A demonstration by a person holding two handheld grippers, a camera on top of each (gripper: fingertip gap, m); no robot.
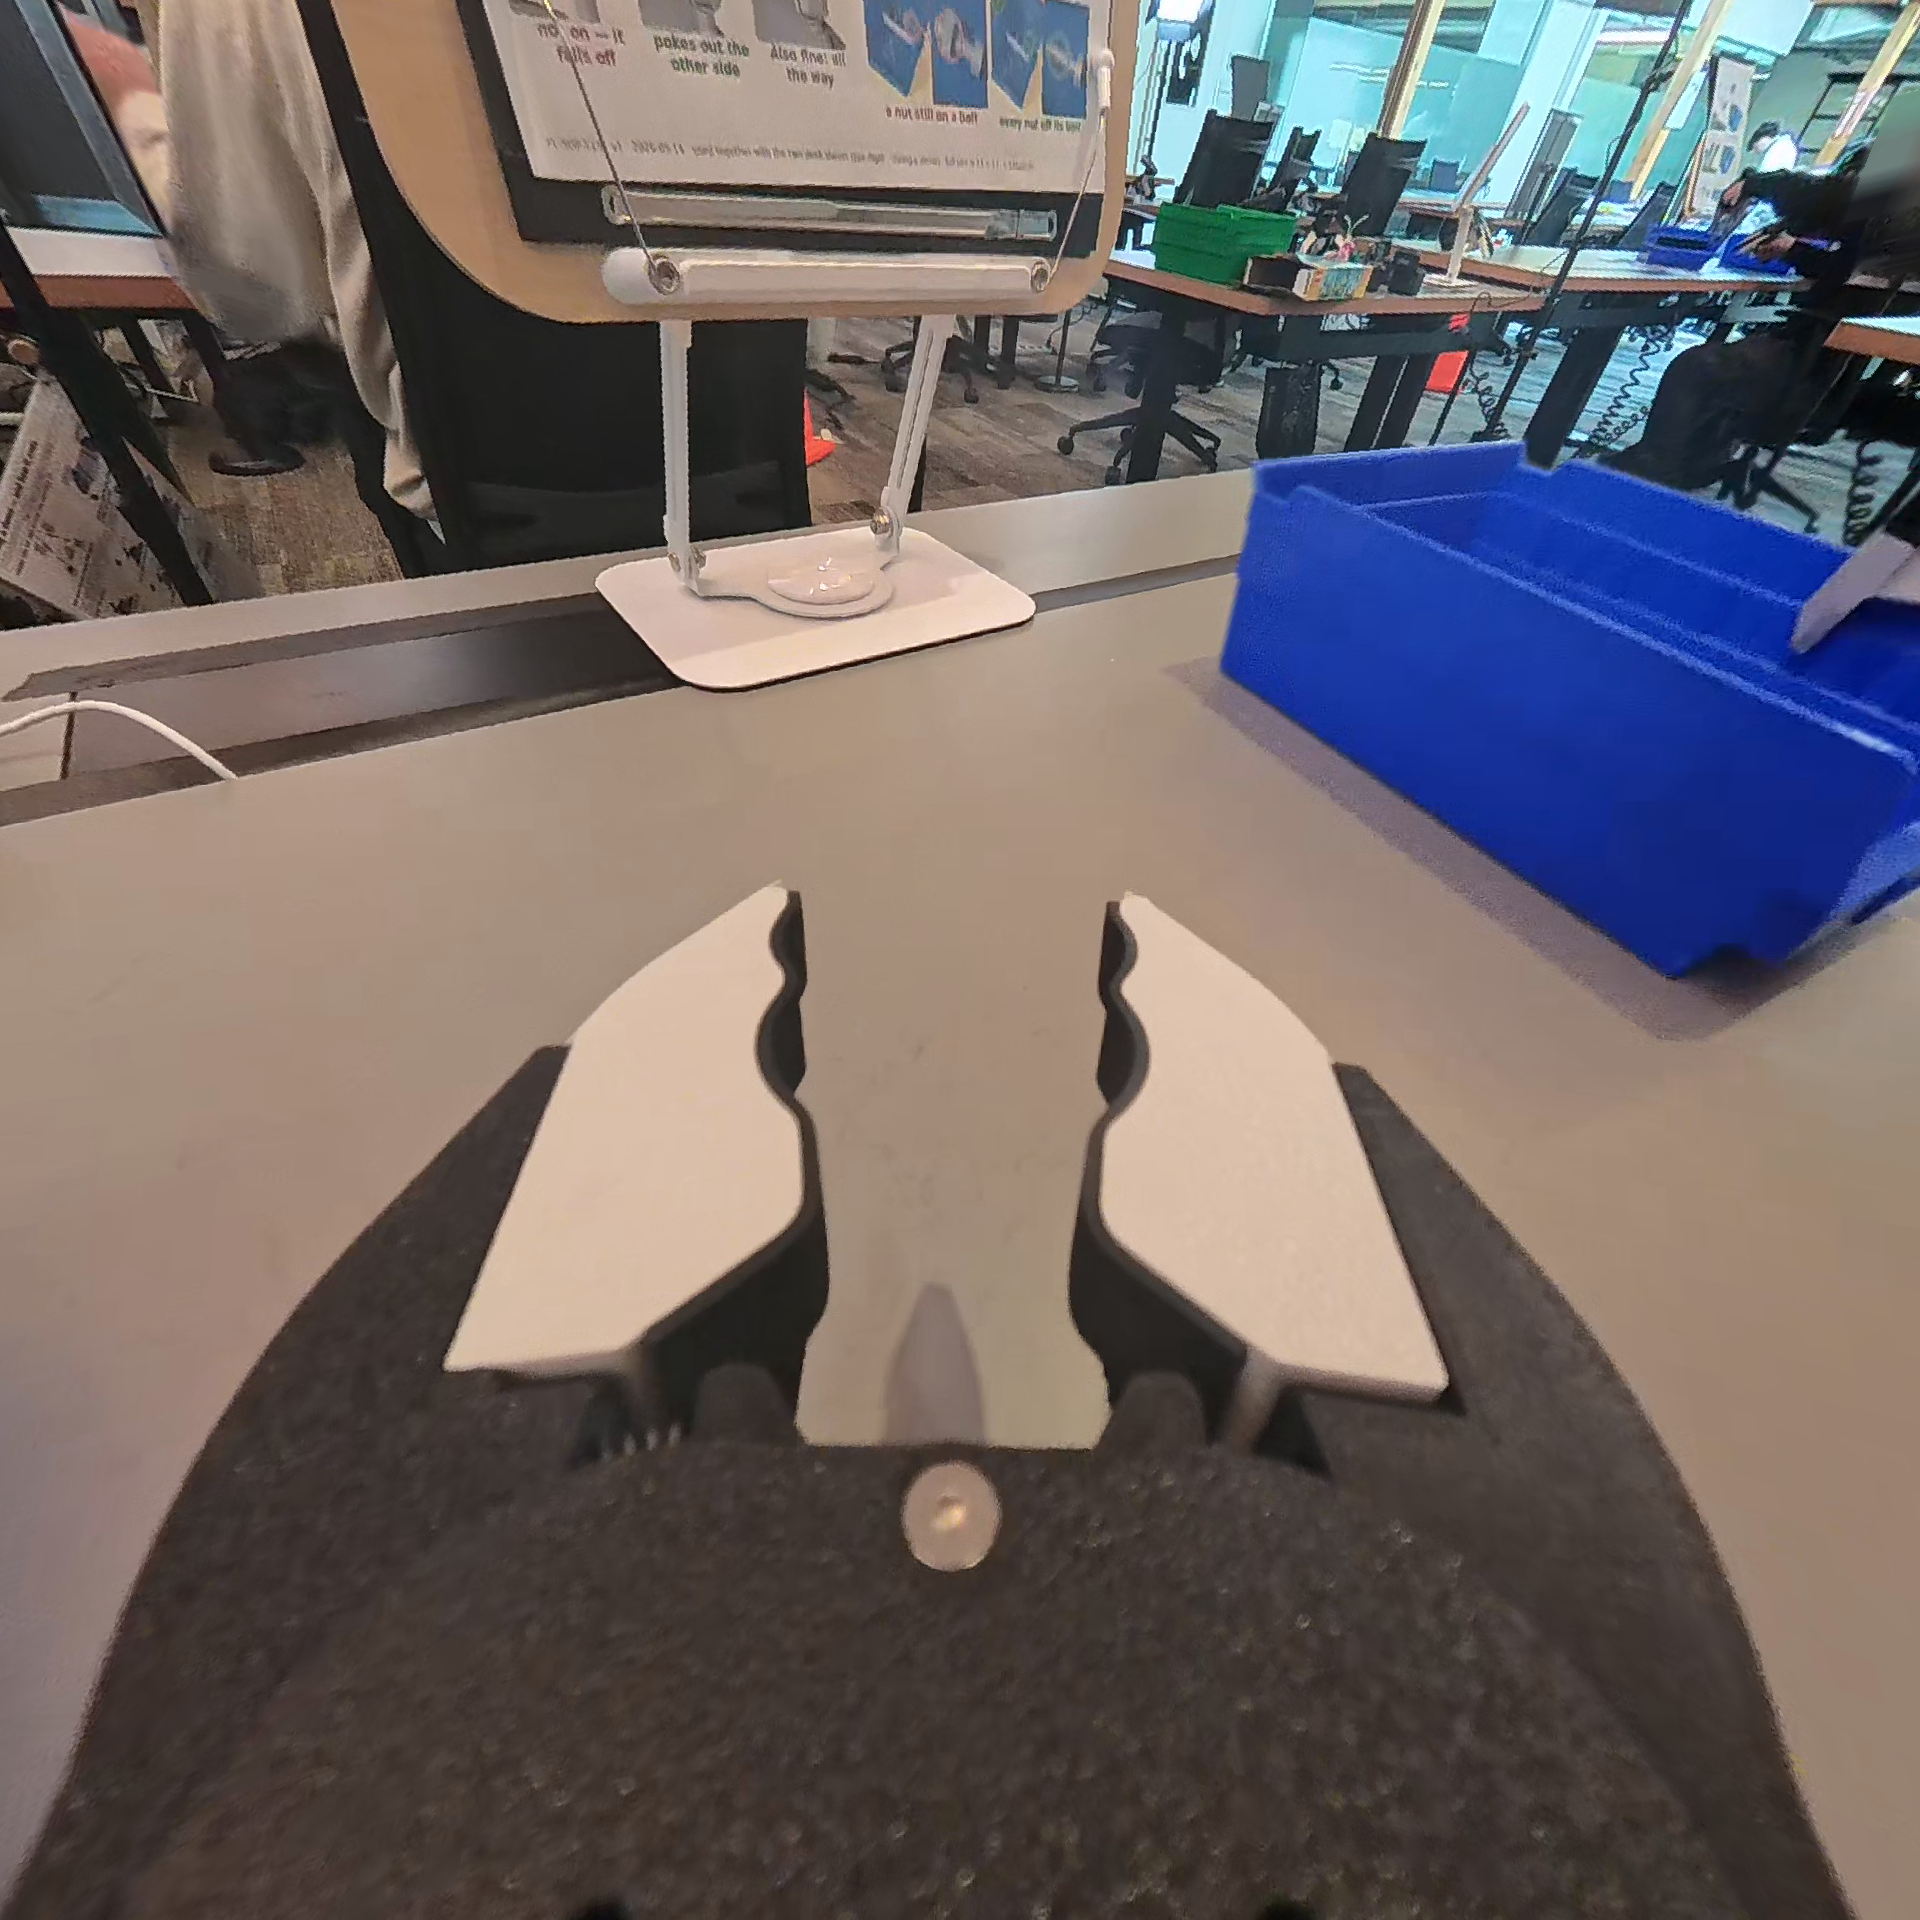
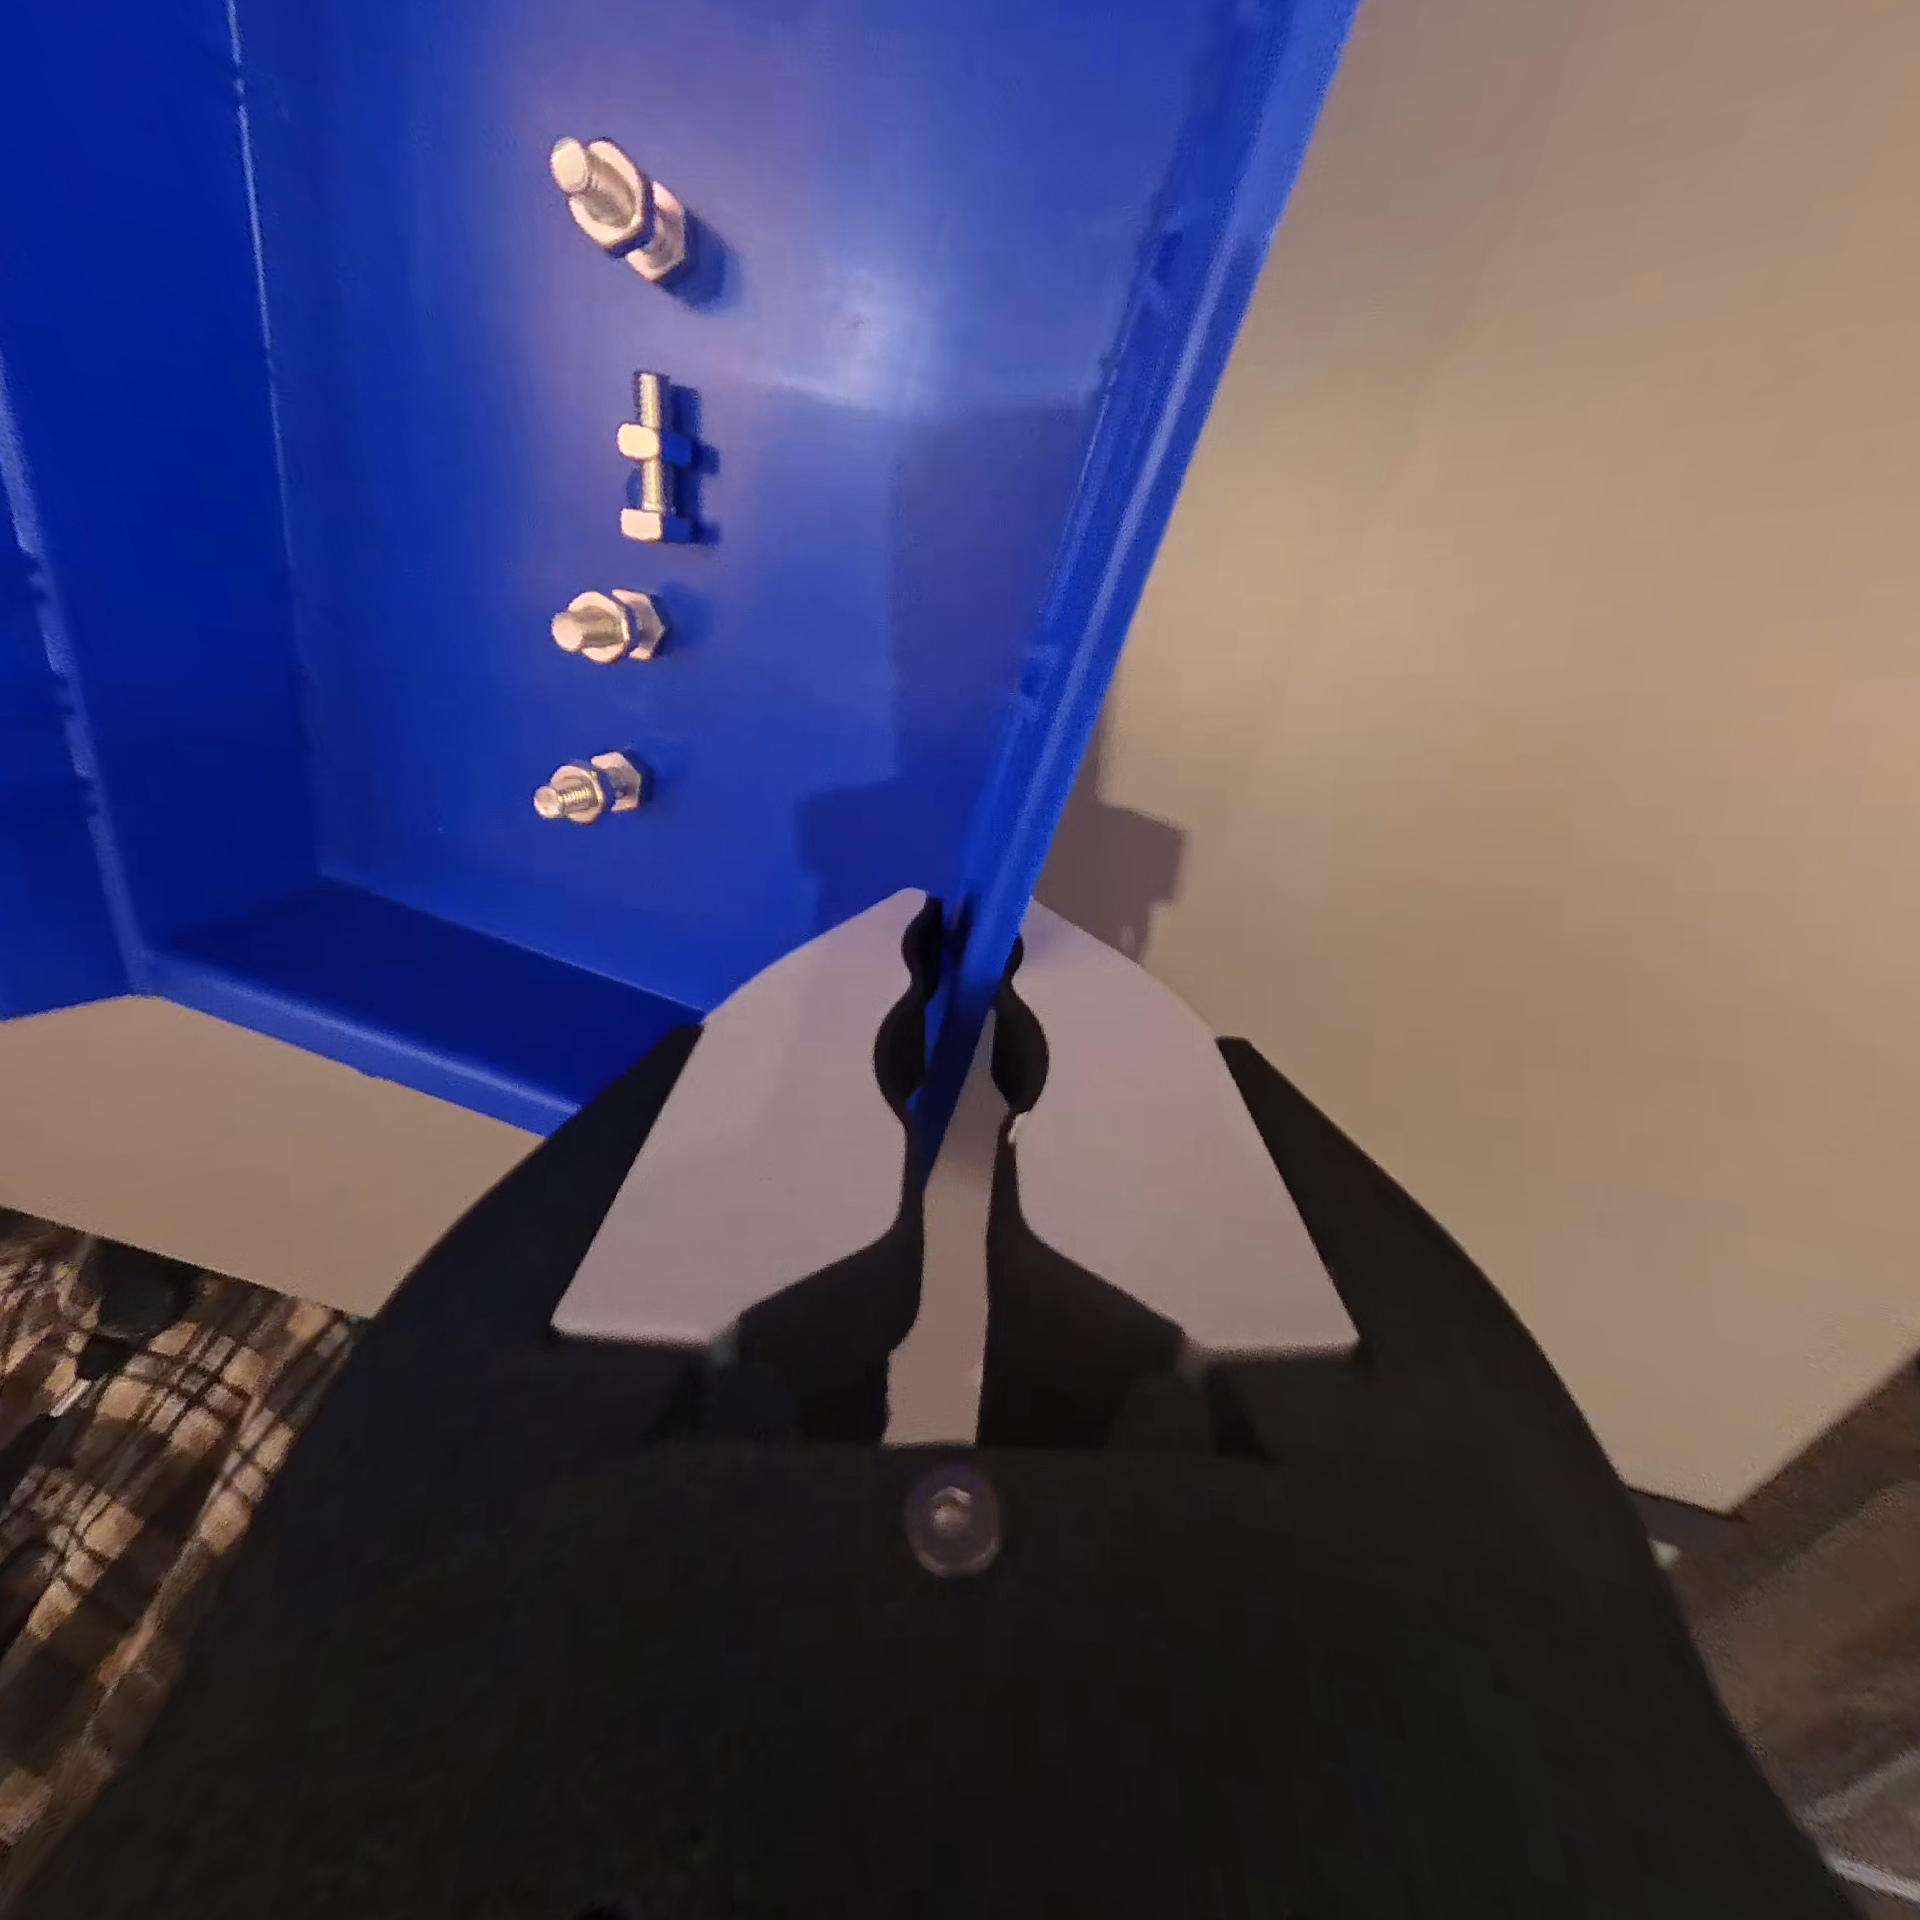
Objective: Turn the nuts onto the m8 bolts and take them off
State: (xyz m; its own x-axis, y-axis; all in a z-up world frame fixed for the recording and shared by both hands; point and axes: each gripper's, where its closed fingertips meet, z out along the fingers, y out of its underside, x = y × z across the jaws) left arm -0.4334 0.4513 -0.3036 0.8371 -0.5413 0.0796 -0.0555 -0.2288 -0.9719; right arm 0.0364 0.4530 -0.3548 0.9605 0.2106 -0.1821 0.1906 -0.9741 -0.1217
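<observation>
A blue plastic bin (image 2: 436,312) holds several silver bolts with nuts threaded on them, lined up on its floor: one at the far end (image 2: 618,208), one lying flat (image 2: 652,457), one below it (image 2: 608,623) and the nearest (image 2: 590,790). My right gripper (image 2: 961,925) is shut on the bin's right wall (image 2: 1081,582), one finger inside and one outside. The same bin (image 1: 1538,707) stands at the right in the left wrist view, with a right gripper finger (image 1: 1860,587) on its far side. My left gripper (image 1: 951,904) is open and empty over the grey table (image 1: 416,935).
A white stand (image 1: 816,603) holding an instruction board (image 1: 790,135) stands at the table's back edge. A white cable (image 1: 125,727) lies at the far left. A person's sleeve (image 1: 260,229) shows behind the table. A plaid fabric (image 2: 135,1434) shows below the table's near edge. One gripper's finger ends stand about 50 cm off the other's.
</observation>
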